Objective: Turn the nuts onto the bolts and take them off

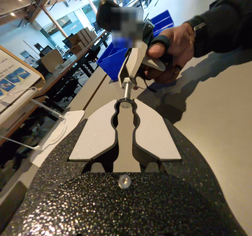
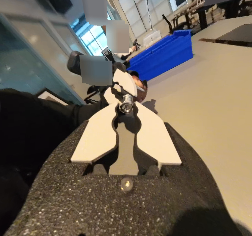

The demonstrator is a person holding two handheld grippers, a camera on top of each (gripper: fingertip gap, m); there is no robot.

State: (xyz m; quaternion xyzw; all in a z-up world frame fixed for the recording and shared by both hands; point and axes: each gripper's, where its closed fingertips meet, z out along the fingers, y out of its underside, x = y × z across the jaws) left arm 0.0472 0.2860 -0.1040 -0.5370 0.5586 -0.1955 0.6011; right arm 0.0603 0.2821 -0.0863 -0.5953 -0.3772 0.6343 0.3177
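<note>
Plainly, the bolt (image 1: 126, 89) is held in the air between the two grippers, above the pale tabletop (image 1: 204, 120) and touching nothing else. In the left wrist view its hex head (image 1: 125, 102) sits pinched at the very tips of the left gripper (image 1: 125, 104), whose jaws are closed down on it, while a nut (image 1: 127, 79) at the far end of the threaded shank is clamped in the right gripper (image 1: 127, 80), held by a person's hand (image 1: 173, 49). The right wrist view looks down the axis of the bolt (image 2: 126, 104), with the nut (image 2: 126, 108) nipped at the tips of the right gripper (image 2: 126, 108) and the left gripper (image 2: 122, 91) beyond. The chief risk seems to be the shallow hold: both ends are caught only by the fingertips, so a twist could let the head slip round or pop out, and the bolt would drop to the tabletop and roll. If the two grippers drift off a common line, the nut could bind or cross-thread. Once the nut comes clear of the threads it would be free in the tips and easily lost. A blue bin (image 1: 113, 61) stands behind on the tabletop, towards its far edge, well apart from the work.
</note>
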